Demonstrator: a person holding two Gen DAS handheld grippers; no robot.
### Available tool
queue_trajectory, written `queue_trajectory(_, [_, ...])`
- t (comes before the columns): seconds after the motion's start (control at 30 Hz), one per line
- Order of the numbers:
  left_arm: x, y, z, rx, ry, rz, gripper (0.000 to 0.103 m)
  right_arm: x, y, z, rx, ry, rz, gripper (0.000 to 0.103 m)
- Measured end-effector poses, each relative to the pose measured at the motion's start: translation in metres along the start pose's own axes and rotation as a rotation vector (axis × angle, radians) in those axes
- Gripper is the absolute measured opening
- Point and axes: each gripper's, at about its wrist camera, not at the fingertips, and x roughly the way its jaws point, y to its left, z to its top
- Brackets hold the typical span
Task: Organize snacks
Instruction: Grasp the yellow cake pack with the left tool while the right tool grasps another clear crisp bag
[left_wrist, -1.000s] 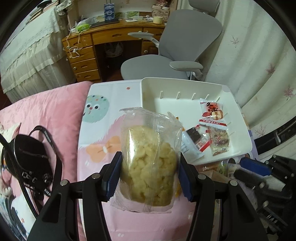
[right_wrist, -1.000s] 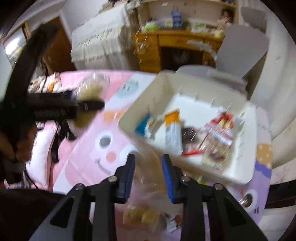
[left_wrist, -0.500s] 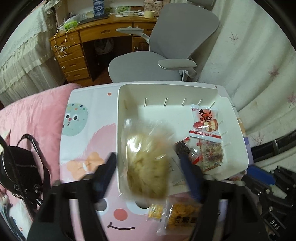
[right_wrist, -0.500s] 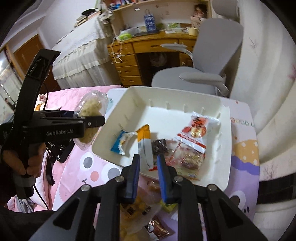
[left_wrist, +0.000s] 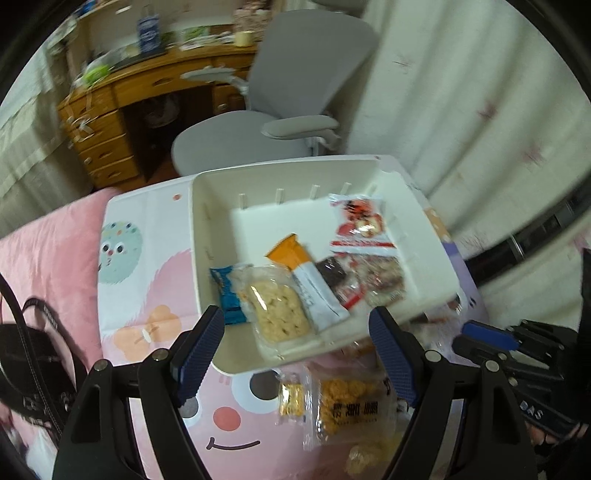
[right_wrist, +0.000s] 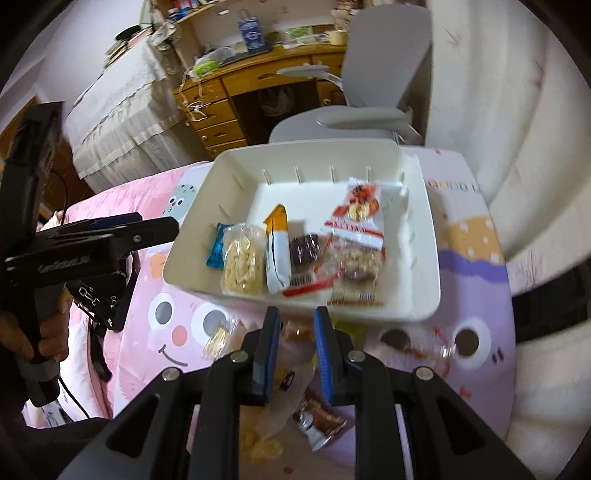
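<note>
White bin (left_wrist: 424, 236) sits centre frame in both views, on a pink cartoon-print blanket (left_wrist: 147, 288). Inside, along the near wall in the left wrist view: blue packet (left_wrist: 225, 295) at left, clear bag of pale puffs (left_wrist: 275, 308) overlapping it, orange-and-white bar (left_wrist: 306, 280) just right, dark brownie pack (left_wrist: 334, 271), then a red-and-white snack bag (left_wrist: 360, 221) over a clear mixed-snack pack (left_wrist: 384, 280) toward the right side. Same row in the right wrist view: puffs bag (right_wrist: 242, 264), bar (right_wrist: 279, 254), red-and-white bag (right_wrist: 356, 218).

Left gripper (left_wrist: 295, 350) at bottom of its frame, jaws spread wide, nothing between the pads; it hangs over the bin's near edge. It also shows at left of the right wrist view (right_wrist: 140, 230), held by a hand (right_wrist: 40, 332) at lower left.

Right gripper (right_wrist: 295, 328) bottom centre, jaws pressed close; something blurred and clear lies under them, so I cannot tell if it is pinched.

Loose snacks on the blanket in front of the bin: orange cracker pack (left_wrist: 347, 406), small yellow packet (left_wrist: 291, 398), red foil wrapper (right_wrist: 321, 421).

Black bag (left_wrist: 33, 354) at left edge. Grey office chair (left_wrist: 288, 92) and wooden desk (left_wrist: 122, 107) in the upper frame; curtain (left_wrist: 461, 92) upper right.
</note>
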Motion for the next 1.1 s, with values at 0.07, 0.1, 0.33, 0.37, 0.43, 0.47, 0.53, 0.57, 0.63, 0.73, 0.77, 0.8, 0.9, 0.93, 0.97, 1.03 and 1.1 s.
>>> queue_trajectory(0.07, [-0.004,-0.006,-0.007,0.051,-0.002,-0.028,0.079,0.001,-0.002,-0.011,0.050,0.017,-0.007,0.019])
queue_trajectory(0.1, [-0.006,-0.009,-0.011,0.084,-0.001,-0.042,0.079,0.002,-0.003,-0.015,0.068,0.023,-0.009,0.022])
queue_trajectory(0.33, [-0.004,-0.033,-0.033,0.327,0.011,-0.078,0.079,0.005,-0.011,-0.065,0.255,0.081,0.008,0.048])
queue_trajectory(0.37, [-0.002,-0.035,-0.036,0.350,0.012,-0.081,0.079,0.007,-0.011,-0.072,0.278,0.094,0.010,0.049])
queue_trajectory(0.43, [0.003,-0.040,-0.041,0.398,0.026,-0.084,0.079,0.012,-0.009,-0.085,0.315,0.112,0.007,0.056])
queue_trajectory(0.47, [0.006,-0.043,-0.044,0.423,0.038,-0.090,0.079,0.015,-0.008,-0.091,0.332,0.120,0.007,0.057])
queue_trajectory(0.53, [0.013,-0.050,-0.050,0.481,0.062,-0.102,0.079,0.020,-0.007,-0.103,0.369,0.138,0.008,0.058])
queue_trajectory(0.57, [0.018,-0.054,-0.054,0.523,0.076,-0.107,0.079,0.023,-0.007,-0.110,0.390,0.150,0.007,0.059])
queue_trajectory(0.63, [0.025,-0.062,-0.059,0.580,0.098,-0.108,0.079,0.030,-0.006,-0.124,0.432,0.168,0.009,0.062])
queue_trajectory(0.73, [0.044,-0.079,-0.069,0.682,0.162,-0.102,0.079,0.042,-0.004,-0.143,0.515,0.208,0.018,0.066])
queue_trajectory(0.77, [0.049,-0.084,-0.072,0.709,0.180,-0.109,0.079,0.046,-0.003,-0.148,0.535,0.226,0.027,0.066])
queue_trajectory(0.8, [0.055,-0.089,-0.076,0.734,0.201,-0.115,0.079,0.050,-0.001,-0.152,0.544,0.239,0.029,0.066])
queue_trajectory(0.9, [0.072,-0.100,-0.085,0.805,0.259,-0.135,0.080,0.060,0.007,-0.159,0.558,0.273,0.021,0.066])
queue_trajectory(0.93, [0.075,-0.103,-0.087,0.821,0.268,-0.136,0.080,0.063,0.008,-0.160,0.556,0.280,0.016,0.066])
queue_trajectory(0.97, [0.081,-0.108,-0.091,0.851,0.286,-0.138,0.080,0.066,0.010,-0.162,0.550,0.288,0.010,0.066])
queue_trajectory(1.03, [0.088,-0.112,-0.095,0.881,0.311,-0.143,0.080,0.073,0.013,-0.164,0.542,0.300,0.002,0.066])
queue_trajectory(1.1, [0.098,-0.116,-0.101,0.915,0.339,-0.151,0.081,0.076,0.014,-0.165,0.537,0.283,0.005,0.066])
